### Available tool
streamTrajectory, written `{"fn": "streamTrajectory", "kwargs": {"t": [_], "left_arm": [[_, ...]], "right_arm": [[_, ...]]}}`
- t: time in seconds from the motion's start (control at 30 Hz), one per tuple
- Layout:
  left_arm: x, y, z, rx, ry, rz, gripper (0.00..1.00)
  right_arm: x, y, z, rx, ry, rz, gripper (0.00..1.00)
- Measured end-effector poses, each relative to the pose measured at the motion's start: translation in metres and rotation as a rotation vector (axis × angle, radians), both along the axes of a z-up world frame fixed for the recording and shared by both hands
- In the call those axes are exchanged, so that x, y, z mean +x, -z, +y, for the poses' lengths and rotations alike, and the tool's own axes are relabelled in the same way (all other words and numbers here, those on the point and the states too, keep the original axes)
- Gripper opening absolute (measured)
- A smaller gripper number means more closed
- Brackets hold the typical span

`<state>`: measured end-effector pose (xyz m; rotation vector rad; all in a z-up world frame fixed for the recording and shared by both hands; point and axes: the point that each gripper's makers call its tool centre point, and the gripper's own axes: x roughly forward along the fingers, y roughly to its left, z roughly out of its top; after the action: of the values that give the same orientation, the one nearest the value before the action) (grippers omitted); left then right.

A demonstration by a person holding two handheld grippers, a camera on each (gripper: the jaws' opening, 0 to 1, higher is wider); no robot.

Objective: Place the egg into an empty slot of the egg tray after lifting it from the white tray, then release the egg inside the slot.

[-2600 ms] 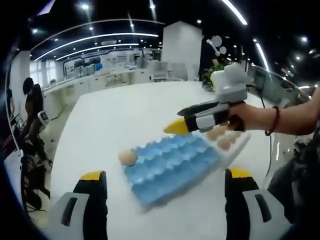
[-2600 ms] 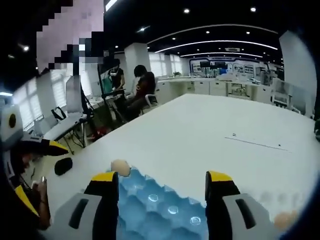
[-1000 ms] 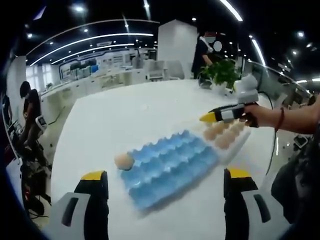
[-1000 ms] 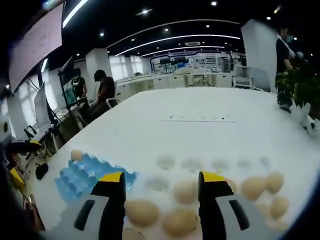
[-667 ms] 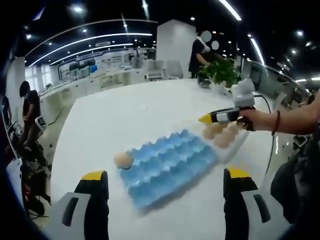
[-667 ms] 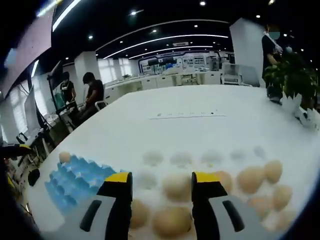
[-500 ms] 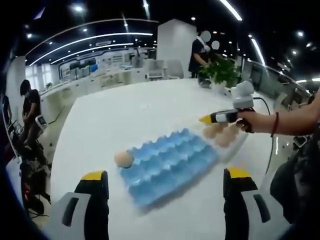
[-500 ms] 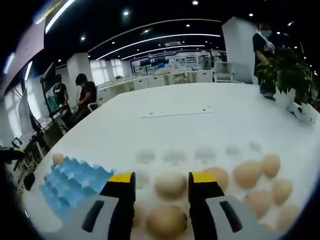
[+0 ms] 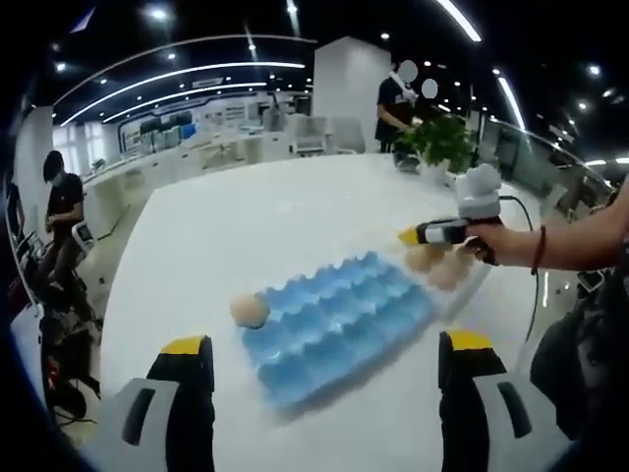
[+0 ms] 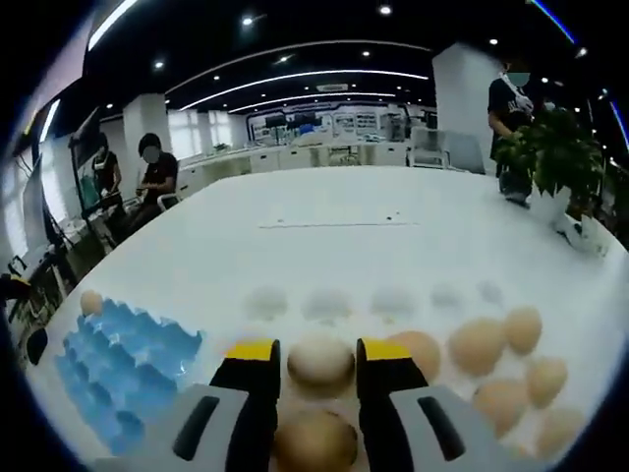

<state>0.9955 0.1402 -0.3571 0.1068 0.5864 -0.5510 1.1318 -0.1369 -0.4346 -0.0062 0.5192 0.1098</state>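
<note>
Egg [image 10: 320,361], pale tan, is sitting between my right gripper's [image 10: 317,366] narrowing fingers, neighbours crowding the white tray [image 10: 393,300]. My left gripper [image 9: 319,359] is hovering wide before the blue egg tray [image 9: 339,320].

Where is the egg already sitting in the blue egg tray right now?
The egg sits in a corner slot of the blue egg tray, at its left end in the left gripper view, away from the white tray.

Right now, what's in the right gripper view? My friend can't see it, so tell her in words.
The right gripper has its two yellow-tipped jaws on either side of one egg in the white tray, not clearly squeezing it. More eggs lie to the right, and the blue egg tray holding one egg sits to the left on a white table.
</note>
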Motion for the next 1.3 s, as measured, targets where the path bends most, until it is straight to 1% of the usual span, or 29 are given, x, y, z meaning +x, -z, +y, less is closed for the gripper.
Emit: {"fn": "streamTrajectory", "kwargs": {"t": [0.03, 0.1, 0.17, 0.3, 0.4, 0.47, 0.53, 0.57, 0.73, 0.8, 0.87, 1.03, 1.1, 1.17, 1.3], "left_arm": [[0.000, 0.000, 0.000, 0.000, 0.000, -0.001, 0.97], [0.001, -0.001, 0.001, -0.003, -0.001, -0.003, 0.97], [0.002, 0.000, 0.001, -0.004, -0.002, -0.002, 0.96], [0.003, 0.001, 0.003, 0.006, -0.002, -0.002, 0.96], [0.003, -0.002, 0.003, -0.023, -0.005, -0.007, 0.97], [0.004, -0.003, 0.003, -0.024, -0.004, -0.008, 0.96], [0.005, -0.003, 0.004, -0.019, -0.007, -0.011, 0.96], [0.005, -0.003, 0.004, -0.018, -0.007, -0.011, 0.96], [0.007, -0.003, 0.005, -0.017, -0.004, -0.012, 0.96], [0.008, -0.003, 0.005, -0.014, -0.003, -0.010, 0.96], [0.009, -0.004, 0.004, -0.020, -0.002, -0.013, 0.96], [0.009, -0.004, 0.004, -0.017, 0.002, -0.013, 0.96], [0.009, -0.004, 0.004, -0.016, 0.002, -0.012, 0.95], [0.009, -0.004, 0.004, -0.015, 0.005, -0.014, 0.95], [0.010, -0.006, 0.004, -0.016, 0.003, -0.019, 0.95]], "right_arm": [[0.000, 0.000, 0.001, 0.000, 0.000, -0.005, 0.30], [-0.002, 0.000, -0.001, 0.016, 0.028, -0.010, 0.29], [-0.002, 0.000, -0.002, 0.000, 0.017, -0.014, 0.28], [-0.002, 0.000, -0.002, 0.012, 0.037, -0.008, 0.28], [-0.002, 0.000, -0.002, 0.005, 0.039, -0.006, 0.27], [-0.002, 0.000, -0.003, 0.018, 0.050, -0.005, 0.27], [-0.001, -0.001, -0.002, 0.007, 0.049, 0.009, 0.27], [-0.002, -0.001, -0.002, -0.030, 0.032, 0.017, 0.27], [-0.001, -0.003, -0.004, -0.003, 0.025, 0.023, 0.27], [-0.002, -0.008, -0.002, 0.008, 0.017, 0.008, 0.26], [-0.001, -0.016, 0.000, -0.004, 0.005, -0.020, 0.26], [0.004, -0.030, 0.008, 0.032, -0.015, -0.059, 0.27], [0.006, -0.035, 0.011, 0.030, -0.025, -0.074, 0.27], [0.008, -0.038, 0.015, 0.042, -0.032, -0.083, 0.27], [0.011, -0.037, 0.018, 0.036, -0.044, -0.084, 0.27]]}}
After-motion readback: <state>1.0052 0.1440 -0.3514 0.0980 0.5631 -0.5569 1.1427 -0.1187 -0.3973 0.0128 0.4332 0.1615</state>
